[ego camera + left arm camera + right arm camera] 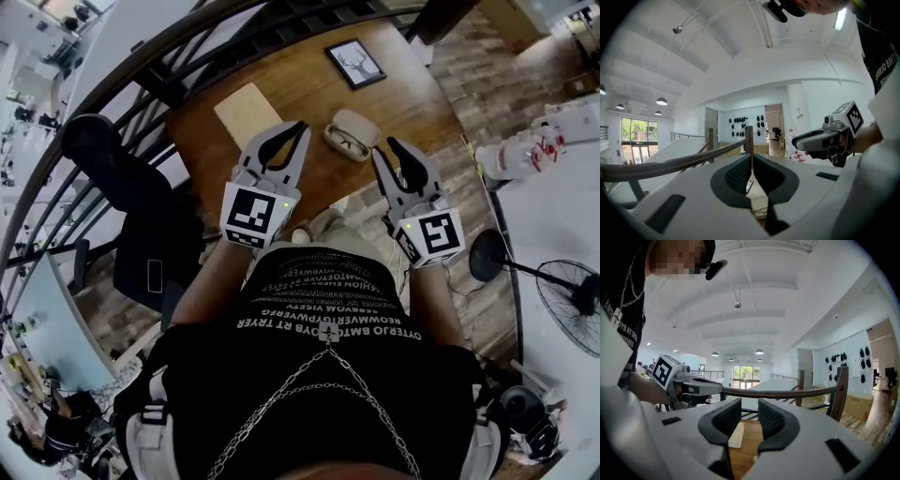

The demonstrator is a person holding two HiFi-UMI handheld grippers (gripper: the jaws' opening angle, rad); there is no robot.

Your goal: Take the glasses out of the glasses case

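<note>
The beige glasses case (352,134) lies open on the round wooden table (309,94), with the glasses lying inside it. My left gripper (289,131) hovers just left of the case, its pads nearly touching and nothing between them. My right gripper (394,153) hangs just right of the case and a little nearer to me. Its jaws stand apart and hold nothing. Both point almost level over the table. The left gripper view looks along its narrow slit (751,143) and shows the right gripper (820,139) alongside. The right gripper view shows its wide gap (750,406).
A cream board (248,112) lies left of the case and a framed picture (355,63) at the table's far side. A curved dark railing (141,75) rings the table. A black chair (122,187) stands at the left, a fan (572,300) at the right.
</note>
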